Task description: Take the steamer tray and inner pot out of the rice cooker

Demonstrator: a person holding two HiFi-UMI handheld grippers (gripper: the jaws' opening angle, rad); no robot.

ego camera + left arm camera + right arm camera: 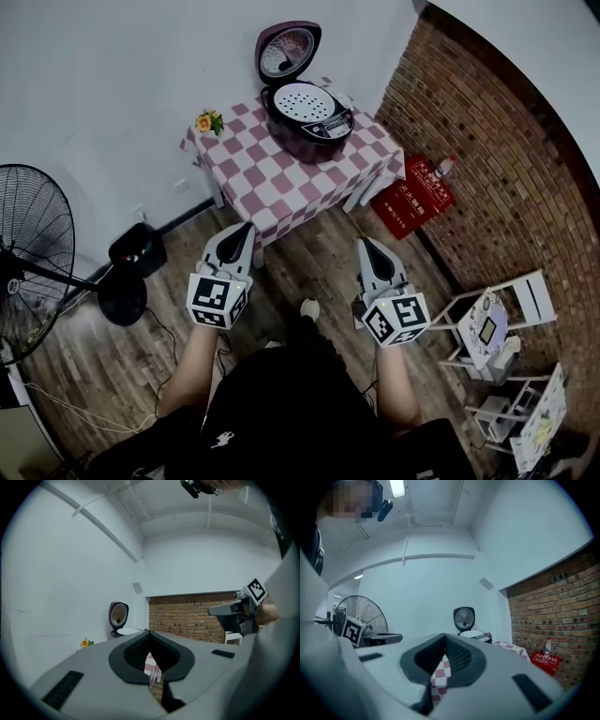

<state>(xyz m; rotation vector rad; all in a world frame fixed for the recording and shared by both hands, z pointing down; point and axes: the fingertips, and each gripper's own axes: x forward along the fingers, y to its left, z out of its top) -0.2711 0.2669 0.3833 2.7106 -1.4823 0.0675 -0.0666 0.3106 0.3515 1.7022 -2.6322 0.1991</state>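
A dark purple rice cooker (307, 122) stands on the checkered table (281, 183) with its lid raised (287, 49). A white perforated steamer tray (307, 103) sits in its top; the inner pot beneath is hidden. The cooker also shows far off in the left gripper view (119, 620) and the right gripper view (469, 627). My left gripper (246, 228) and right gripper (364, 243) are both shut and empty, held side by side over the wooden floor, well short of the table. Each points level toward the cooker.
A small pot of yellow flowers (209, 122) sits at the table's left corner. A red crate (411, 196) with a bottle (442, 168) lies by the brick wall. A standing fan (33, 262) is at left, white folding racks (497, 328) at right.
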